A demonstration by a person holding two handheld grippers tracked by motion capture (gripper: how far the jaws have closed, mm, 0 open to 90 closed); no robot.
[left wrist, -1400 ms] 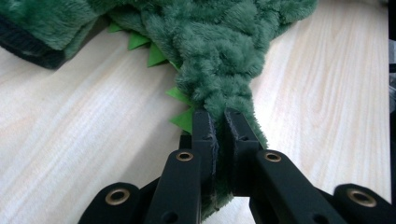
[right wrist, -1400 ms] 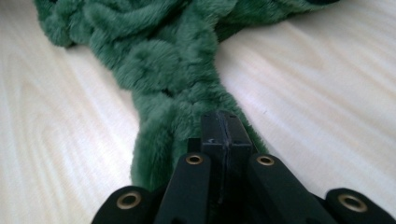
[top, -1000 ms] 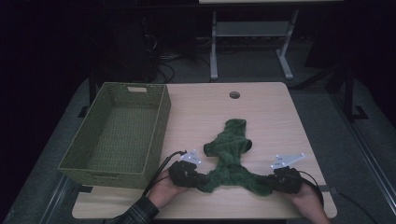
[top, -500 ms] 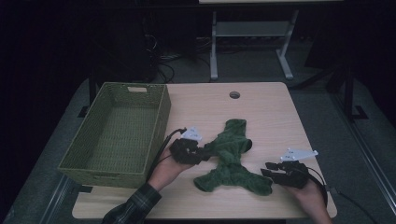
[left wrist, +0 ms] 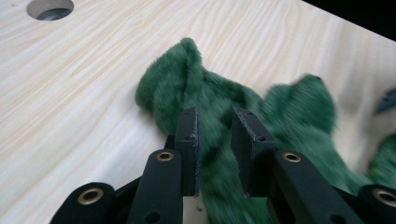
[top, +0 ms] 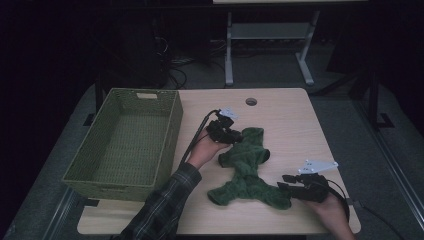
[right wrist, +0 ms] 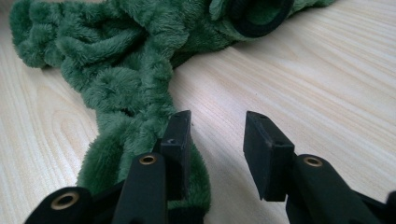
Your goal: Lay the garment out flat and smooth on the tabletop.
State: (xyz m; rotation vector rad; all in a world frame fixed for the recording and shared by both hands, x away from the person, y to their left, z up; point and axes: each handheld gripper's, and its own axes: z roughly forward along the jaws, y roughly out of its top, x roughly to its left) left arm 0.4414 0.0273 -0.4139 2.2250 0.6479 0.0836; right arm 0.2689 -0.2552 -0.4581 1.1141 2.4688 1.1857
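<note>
High view: the green fleece garment lies crumpled mid-table beside the wicker basket. Left gripper view: left gripper, jaws slightly parted, straddles a fold, unpinched. Right gripper view: right gripper has just been opening; fleece lies beside one jaw, apparently released for regrasping.

A dim lab: bare wooden table, floor cables, metal stand.
</note>
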